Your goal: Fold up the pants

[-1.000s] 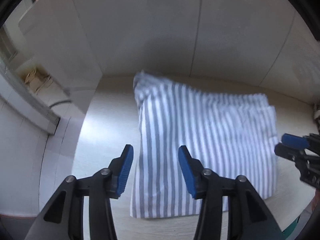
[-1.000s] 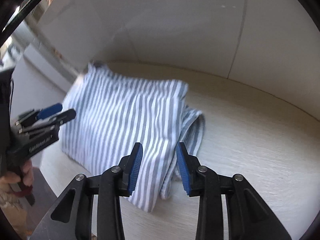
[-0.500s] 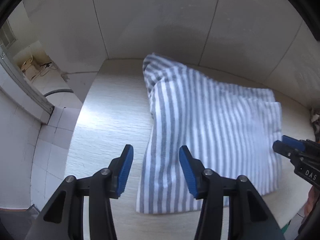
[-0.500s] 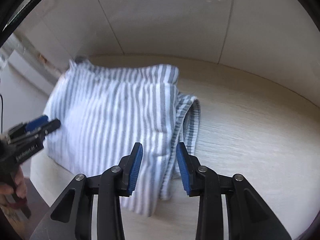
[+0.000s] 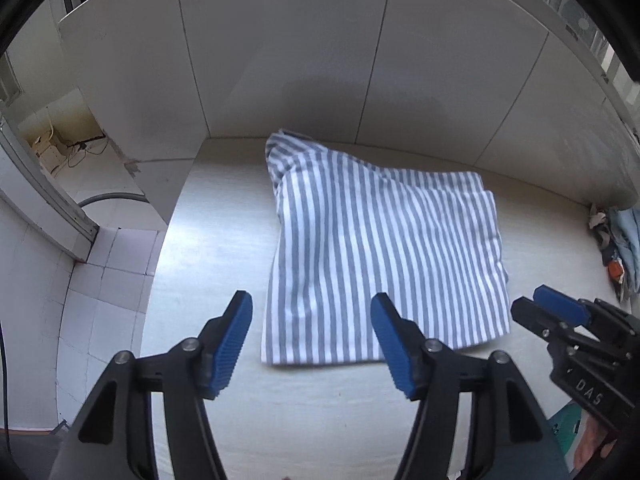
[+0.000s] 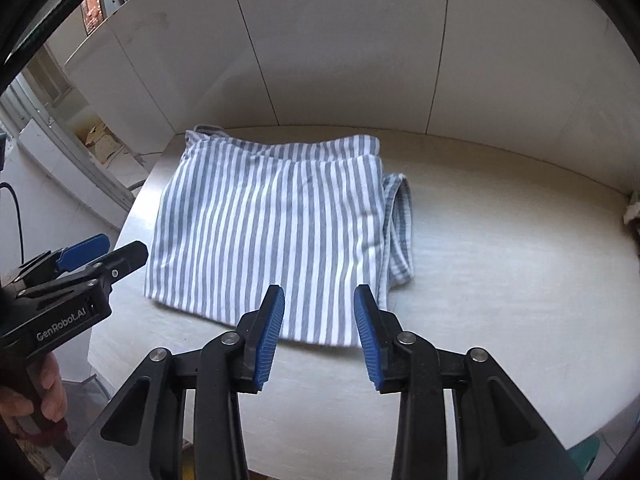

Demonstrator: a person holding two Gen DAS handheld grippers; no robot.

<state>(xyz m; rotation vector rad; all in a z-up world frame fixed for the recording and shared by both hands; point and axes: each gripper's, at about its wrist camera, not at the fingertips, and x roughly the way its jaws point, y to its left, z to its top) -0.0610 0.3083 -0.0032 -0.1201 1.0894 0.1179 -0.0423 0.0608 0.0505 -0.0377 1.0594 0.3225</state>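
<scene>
Mid-frame on both wrist views, I've got the pants (image 5: 380, 264) lying folded on the pale table (image 5: 208, 240), a grey-and-white striped bundle, roughly square. From my left camera the stripes run from the bottom edge up toward the upper left of the frame, and the long axis follows them: near hem low, a bunched corner peaking at top centre by the wall panels (image 5: 280, 60). From my right camera (image 6: 276, 232) the stripes run near vertical, fanning slightly; a rolled loop of fabric sticks out on the right edge of the bundle, and a second layer peeks out along the top.

My left gripper (image 5: 312, 340) hovers over the near hem with its blue pads (image 5: 234, 344) spread wide, nothing between them, not touching cloth as far as I can see. My right gripper (image 6: 319, 332) sits over the bottom right corner of the bundle, pads (image 6: 270, 334) parted at a moderate gap, empty too.

Each tool shows in the other's view: the right one at the lower right of the left frame, the left one at the left edge of the right frame, a hand (image 6: 40, 396) on its grip. Some coloured cloth (image 5: 620, 244) lies at the far right of the left view.
</scene>
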